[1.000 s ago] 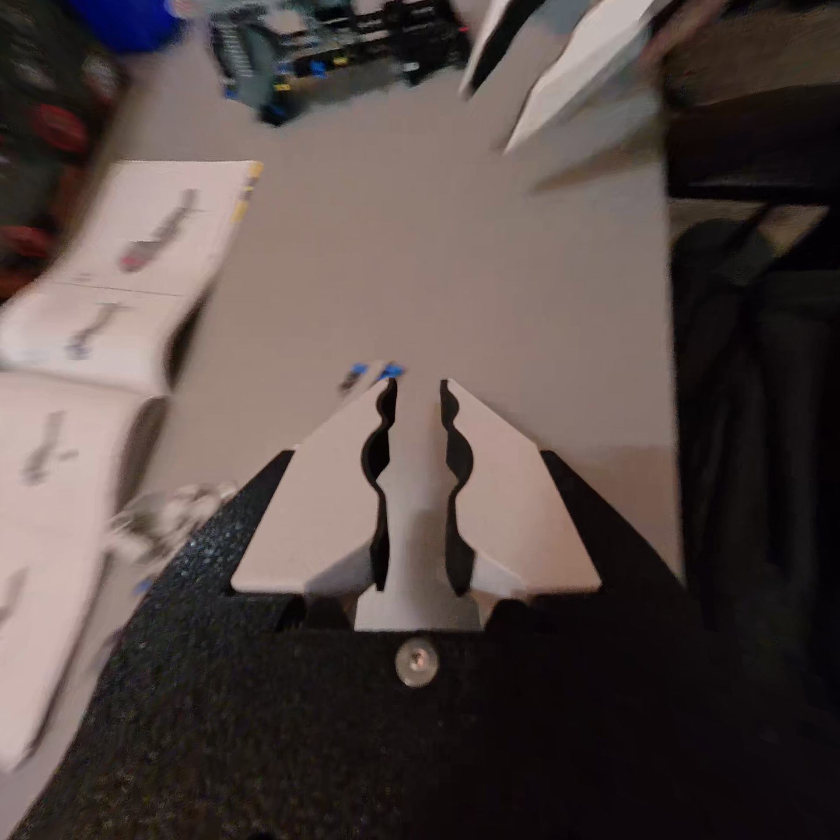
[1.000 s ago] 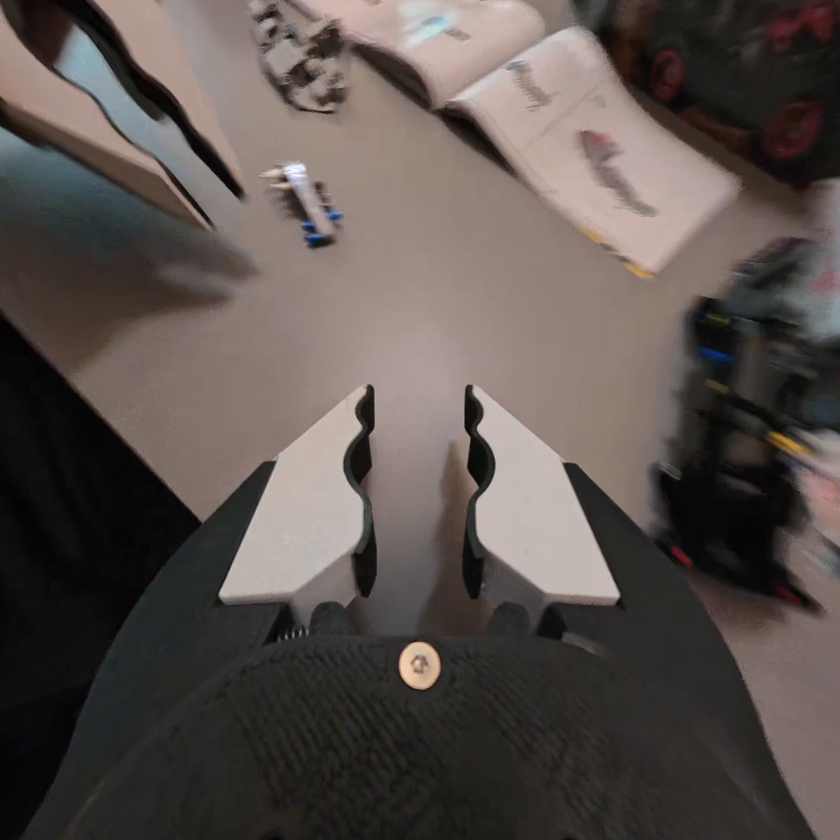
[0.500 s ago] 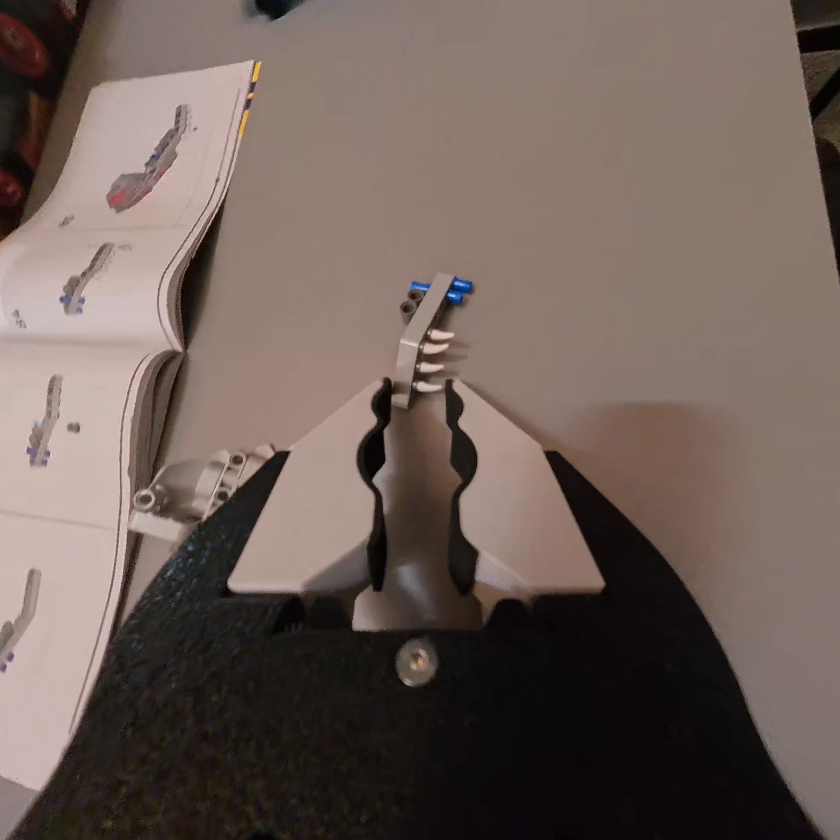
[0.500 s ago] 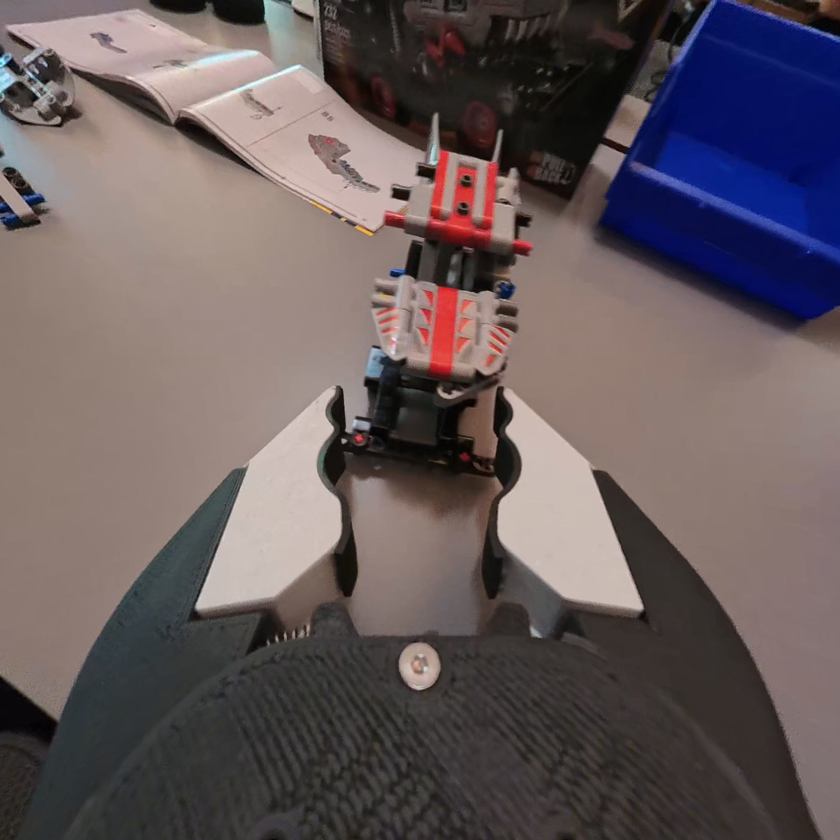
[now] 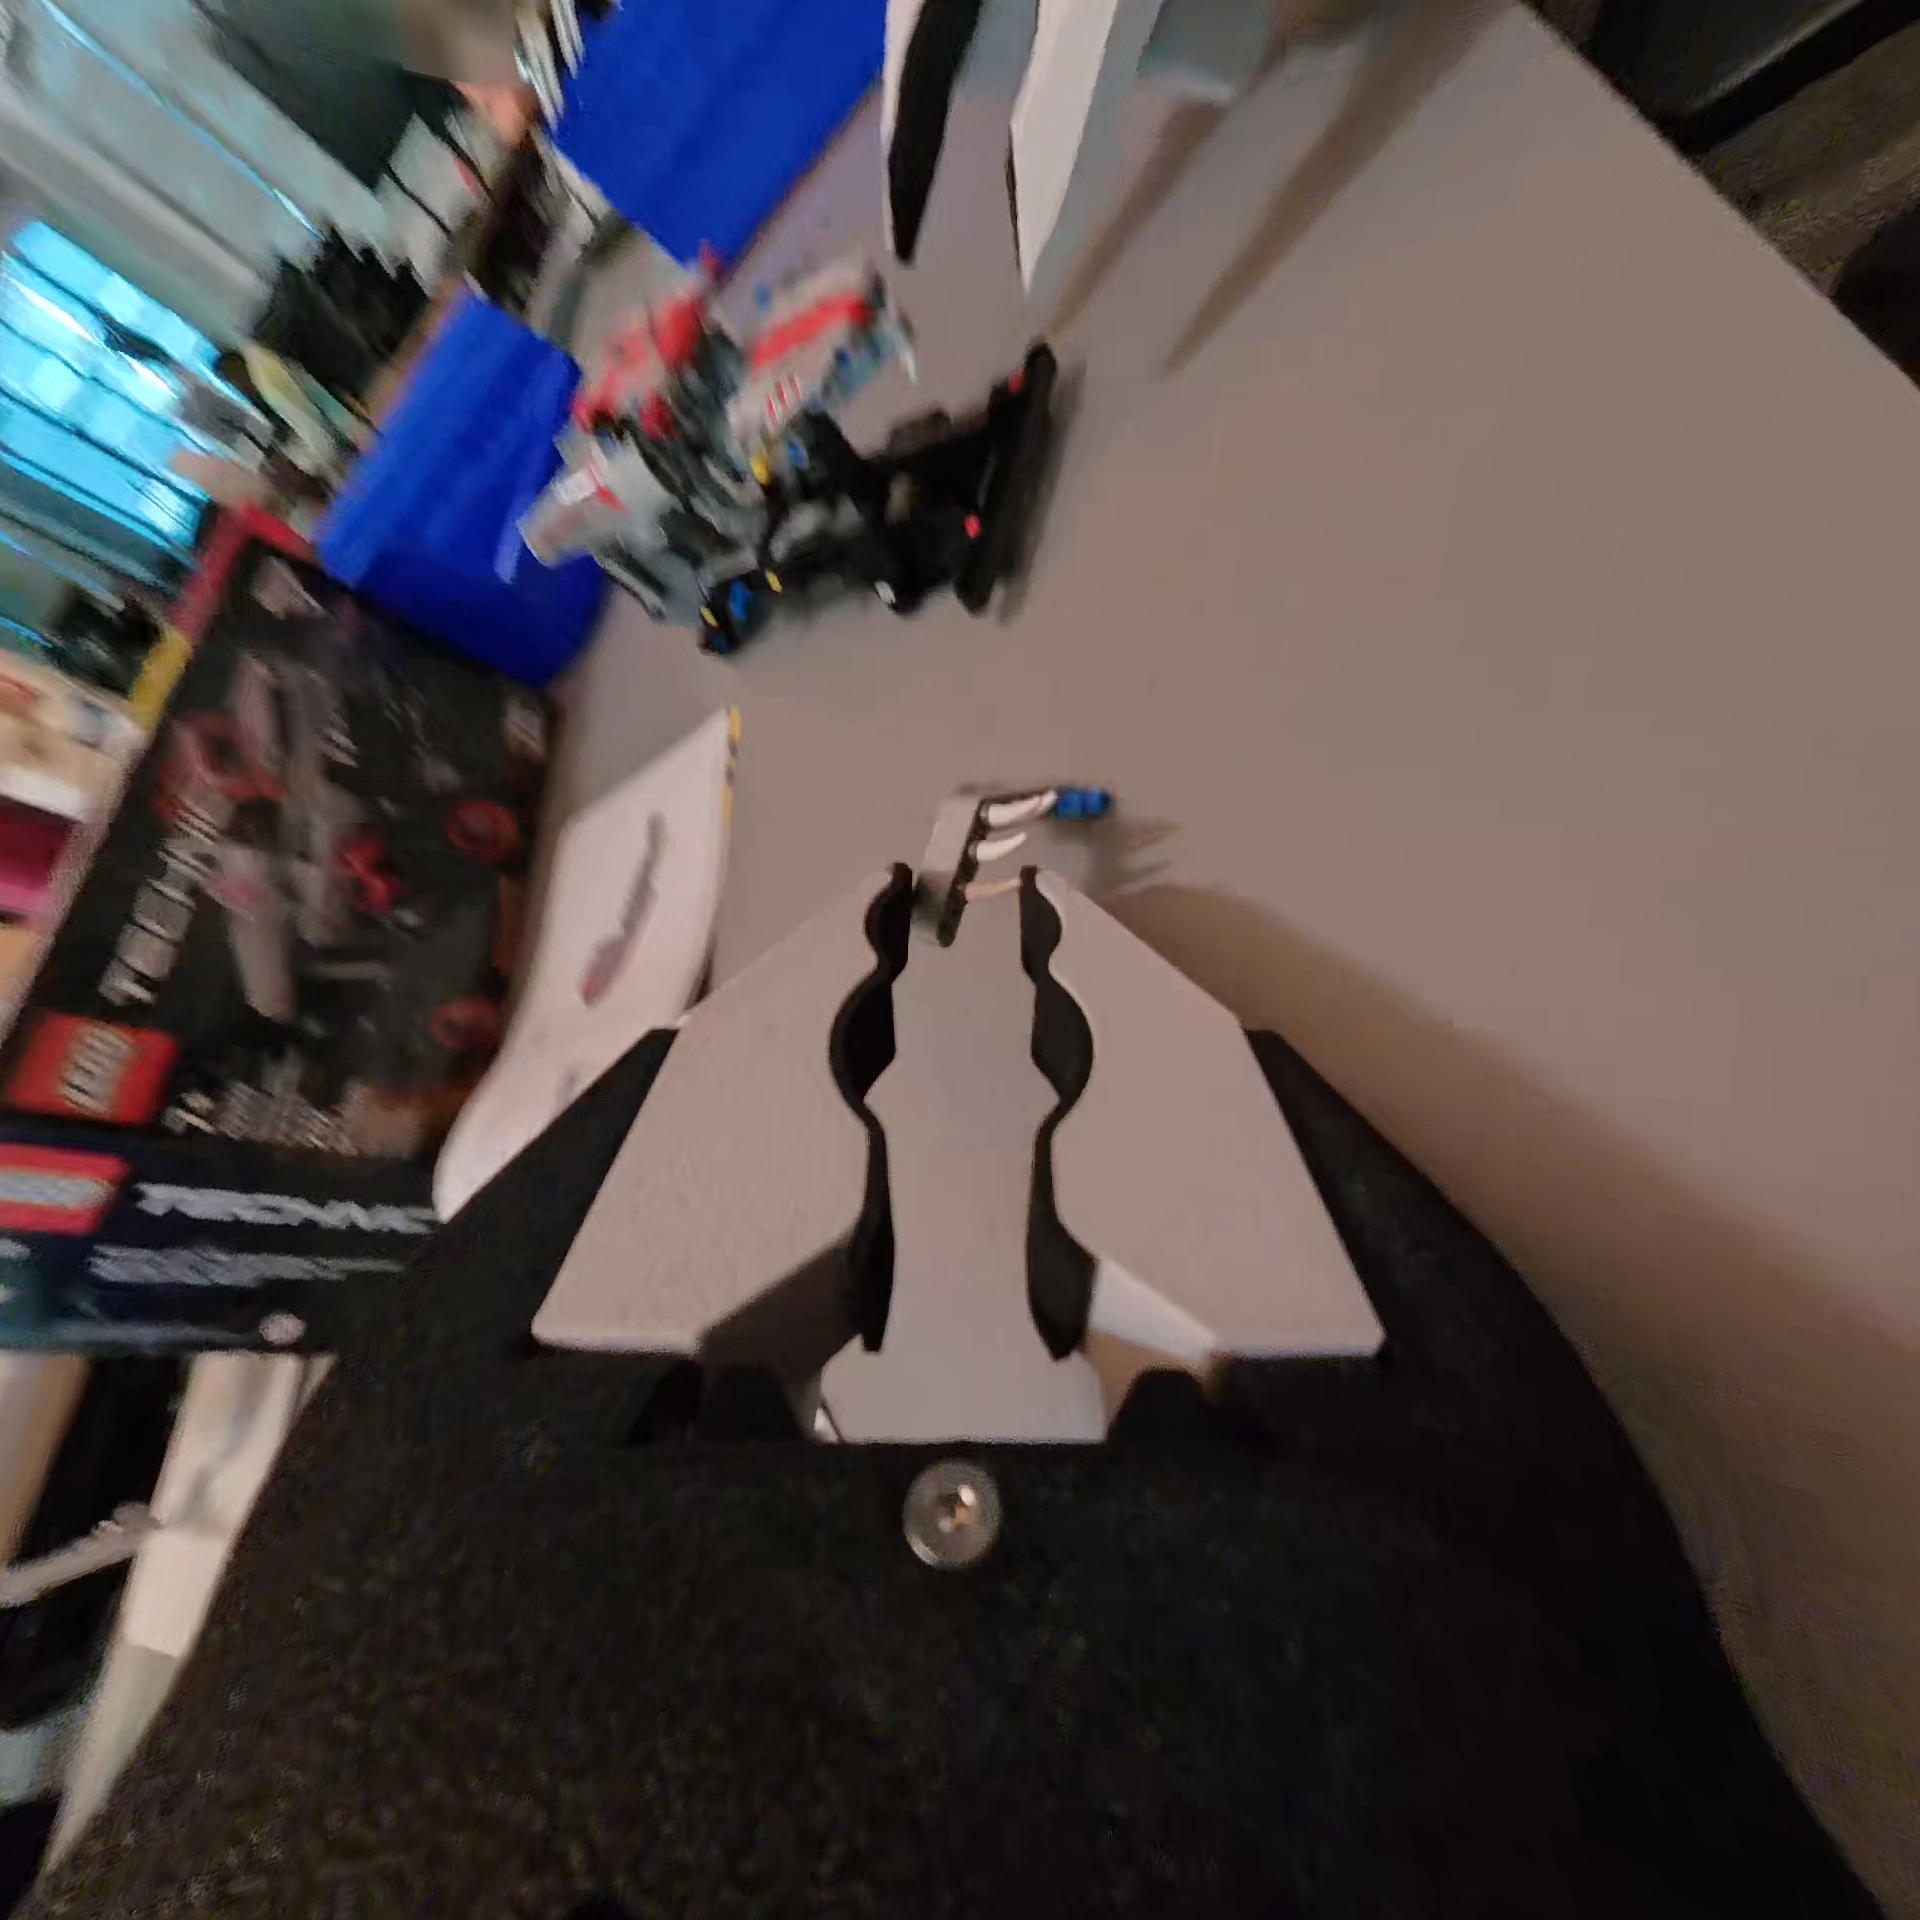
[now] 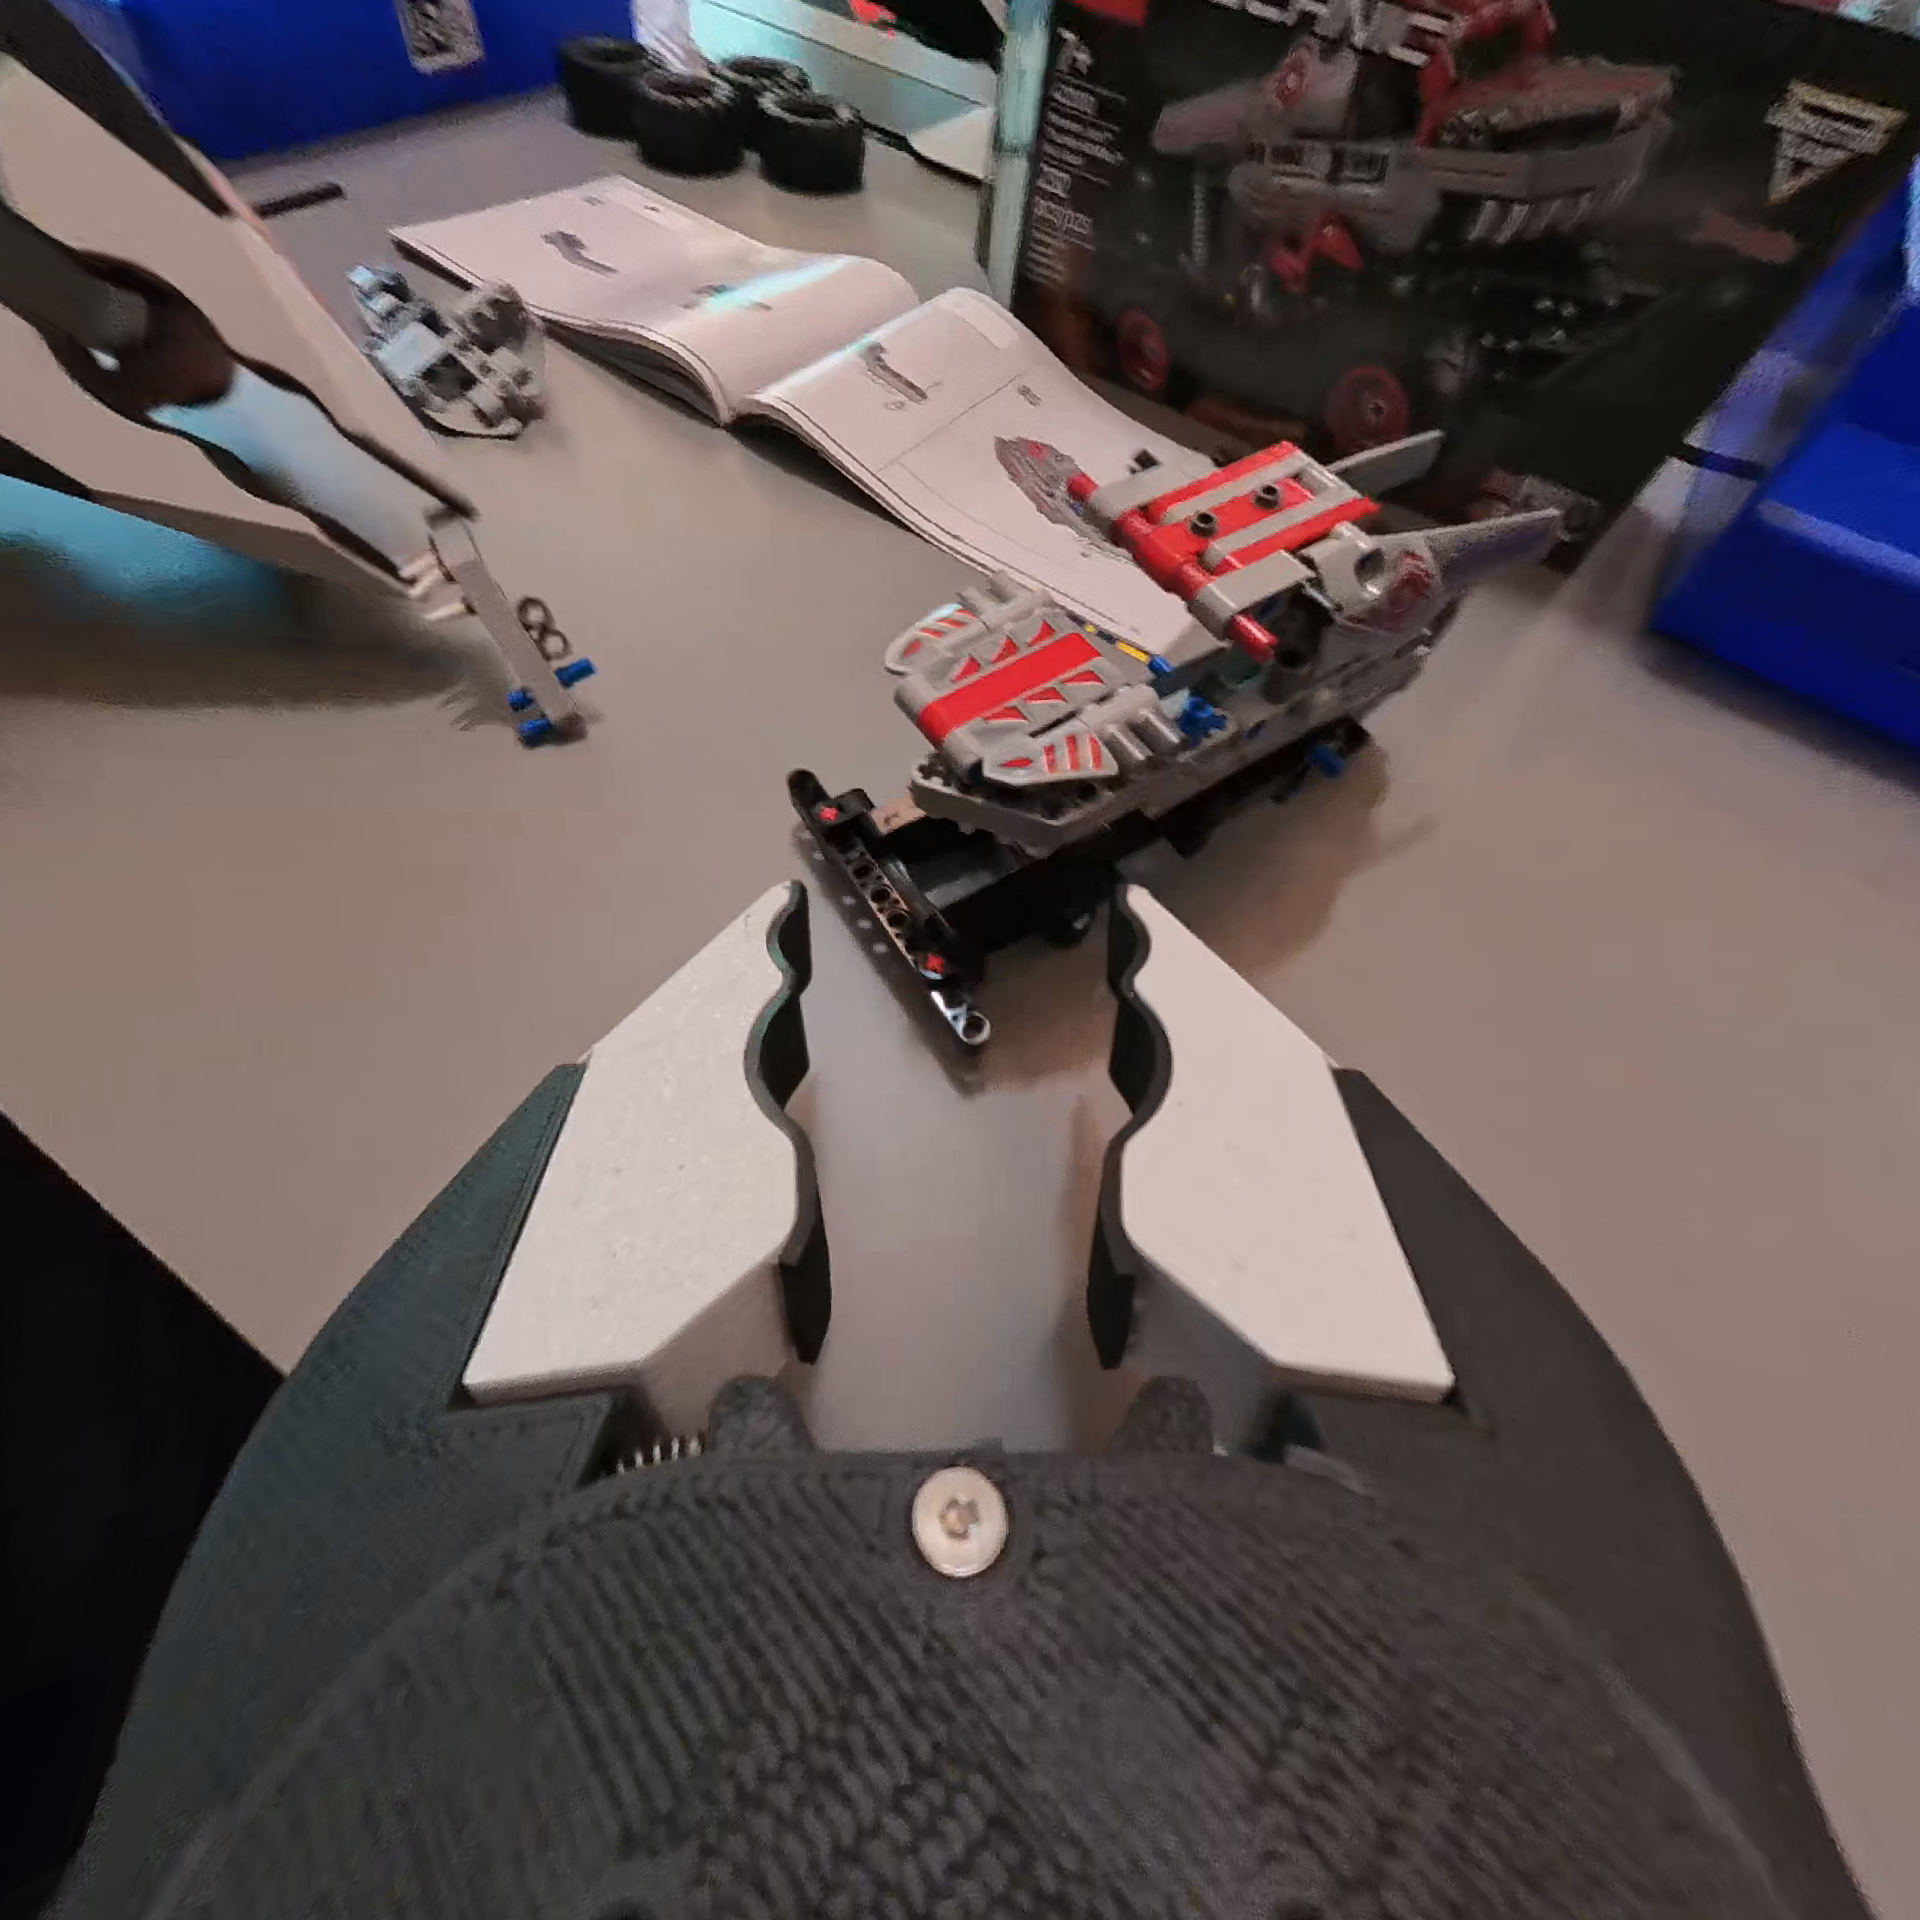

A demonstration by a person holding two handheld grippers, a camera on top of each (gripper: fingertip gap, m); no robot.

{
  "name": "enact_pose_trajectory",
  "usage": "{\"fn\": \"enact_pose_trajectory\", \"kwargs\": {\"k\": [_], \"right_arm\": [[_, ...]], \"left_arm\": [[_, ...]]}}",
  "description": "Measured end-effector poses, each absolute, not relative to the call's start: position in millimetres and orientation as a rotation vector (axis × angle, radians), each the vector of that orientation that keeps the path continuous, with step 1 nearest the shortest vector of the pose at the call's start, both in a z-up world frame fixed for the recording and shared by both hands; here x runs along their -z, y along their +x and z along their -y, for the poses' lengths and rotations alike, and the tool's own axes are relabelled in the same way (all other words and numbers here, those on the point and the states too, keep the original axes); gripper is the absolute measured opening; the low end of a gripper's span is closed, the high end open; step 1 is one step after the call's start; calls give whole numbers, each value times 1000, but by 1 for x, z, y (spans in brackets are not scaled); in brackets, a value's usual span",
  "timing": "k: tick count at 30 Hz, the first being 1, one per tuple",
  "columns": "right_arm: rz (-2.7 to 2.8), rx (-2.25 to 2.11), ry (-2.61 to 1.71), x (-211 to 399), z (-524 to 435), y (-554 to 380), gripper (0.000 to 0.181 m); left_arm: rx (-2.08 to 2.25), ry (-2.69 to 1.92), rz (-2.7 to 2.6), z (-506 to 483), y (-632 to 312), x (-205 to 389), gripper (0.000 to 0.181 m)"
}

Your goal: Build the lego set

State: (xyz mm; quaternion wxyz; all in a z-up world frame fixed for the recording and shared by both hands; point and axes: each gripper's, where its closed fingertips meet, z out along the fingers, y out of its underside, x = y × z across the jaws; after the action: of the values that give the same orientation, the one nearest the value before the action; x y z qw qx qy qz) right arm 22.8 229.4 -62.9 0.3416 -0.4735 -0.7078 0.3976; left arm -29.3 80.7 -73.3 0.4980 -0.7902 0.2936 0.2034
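The left gripper pinches one end of the grey toothed bar, whose far end touches the table left of the truck body. Squeeze gently so the bar does not spin. The right gripper is open, holding nothing, just before the truck. Bare table lies between bar and truck; its near edge is close.

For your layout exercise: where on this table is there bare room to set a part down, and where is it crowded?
Bare table lies between the grey toothed beam and the red-and-grey model, and right of the model toward the blue bin. The far edge is crowded: manual, box, tyres.
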Motion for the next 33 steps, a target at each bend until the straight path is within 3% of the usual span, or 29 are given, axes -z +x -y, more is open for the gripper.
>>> {"fn": "enact_pose_trajectory", "kwargs": {"k": [5,16,25,33], "right_arm": [[1721,-1007,-1309,58,-236,43,61],[1691,-1156,-1284,63,-221,43,54],[1666,-1427,-1206,44,-197,48,51],[1702,-1325,-1019,35,-176,49,38]], "left_arm": [[-582,-1844,-757,-102,-26,53,0],[-807,-1700,-891,-124,-11,28,0],[-653,-1530,-814,-159,15,10,0],[-856,-1407,-1038,-167,51,16,0]]}}
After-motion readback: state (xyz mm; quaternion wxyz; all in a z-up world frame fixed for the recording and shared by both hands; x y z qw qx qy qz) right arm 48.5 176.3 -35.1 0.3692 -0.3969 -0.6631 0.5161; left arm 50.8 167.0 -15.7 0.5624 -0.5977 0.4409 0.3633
